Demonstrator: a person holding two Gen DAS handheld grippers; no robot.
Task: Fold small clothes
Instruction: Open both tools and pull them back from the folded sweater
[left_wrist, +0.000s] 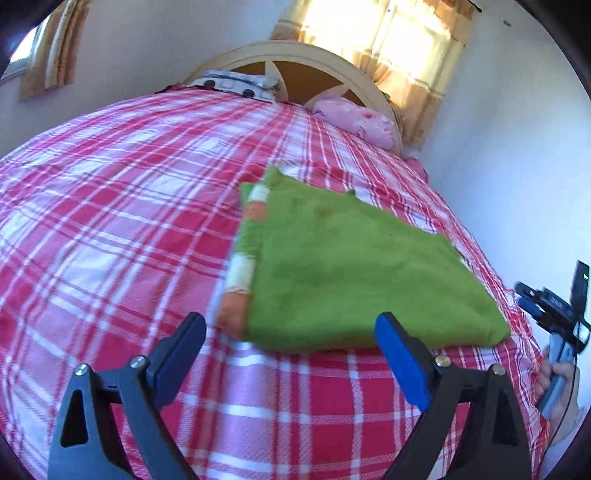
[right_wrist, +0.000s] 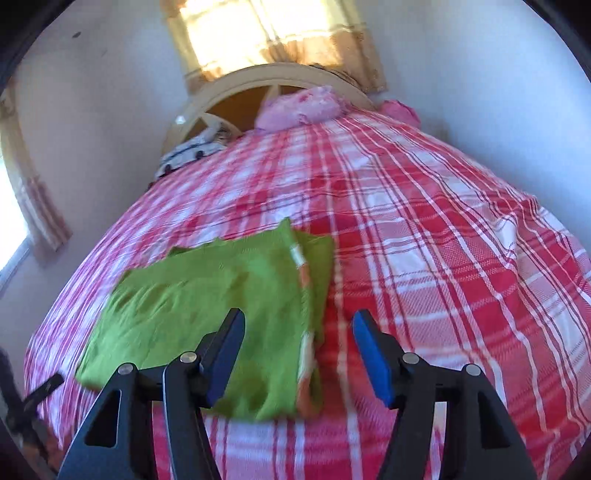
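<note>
A green garment (left_wrist: 354, 273) with an orange and white striped edge lies folded flat on the red and white plaid bed cover (left_wrist: 110, 221). It also shows in the right wrist view (right_wrist: 221, 306). My left gripper (left_wrist: 291, 328) is open and empty, just in front of the garment's near edge. My right gripper (right_wrist: 299, 332) is open and empty, above the garment's striped near corner. The right gripper also shows at the far right of the left wrist view (left_wrist: 532, 299), off the bed's side.
A pink pillow (left_wrist: 358, 118) and a black and white cloth (left_wrist: 236, 83) lie by the cream headboard (left_wrist: 295, 55). Curtained windows (left_wrist: 406, 40) are behind. A white wall (left_wrist: 498, 166) runs close along the bed's right side.
</note>
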